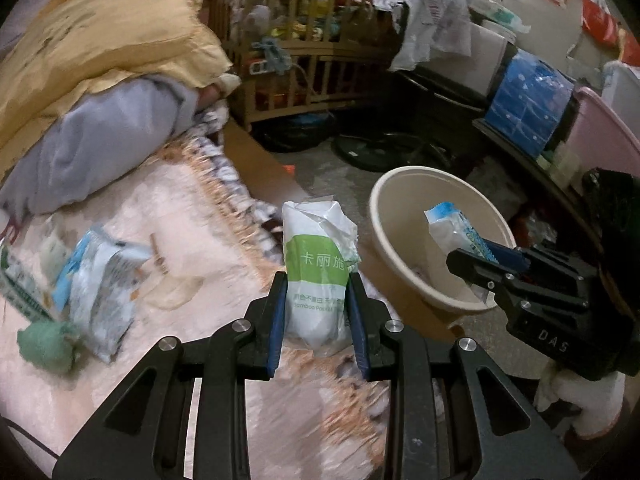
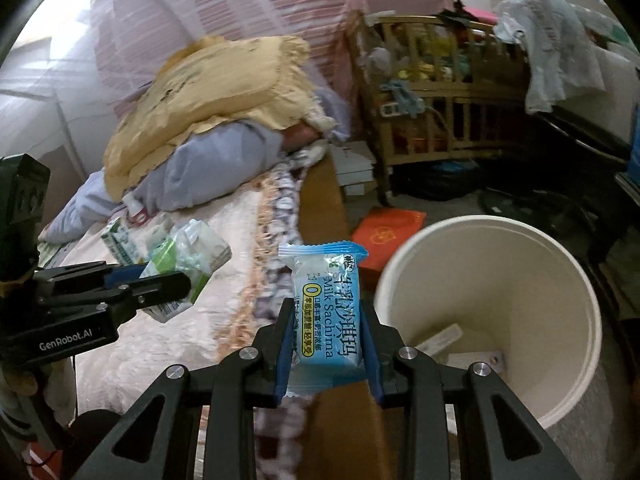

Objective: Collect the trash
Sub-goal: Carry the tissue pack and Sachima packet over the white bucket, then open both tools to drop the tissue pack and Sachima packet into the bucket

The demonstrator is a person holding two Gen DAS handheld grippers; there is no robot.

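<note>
Both packets [image 1: 318, 276] [image 2: 328, 308] held by the bed edge [image 2: 320, 184], beside the bin's rim [image 2: 400, 264].

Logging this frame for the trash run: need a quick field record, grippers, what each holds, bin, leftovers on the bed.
left gripper: shut on tissue pack, green and white
right gripper: shut on snack wrapper, blue, marked Milk Sachima
bin: beige, open, on the floor beside the bed, some scraps inside
wrapper position: next to the bin's rim, not yet inside
bed: blue-white packet and green cloth ball lying on it
</note>
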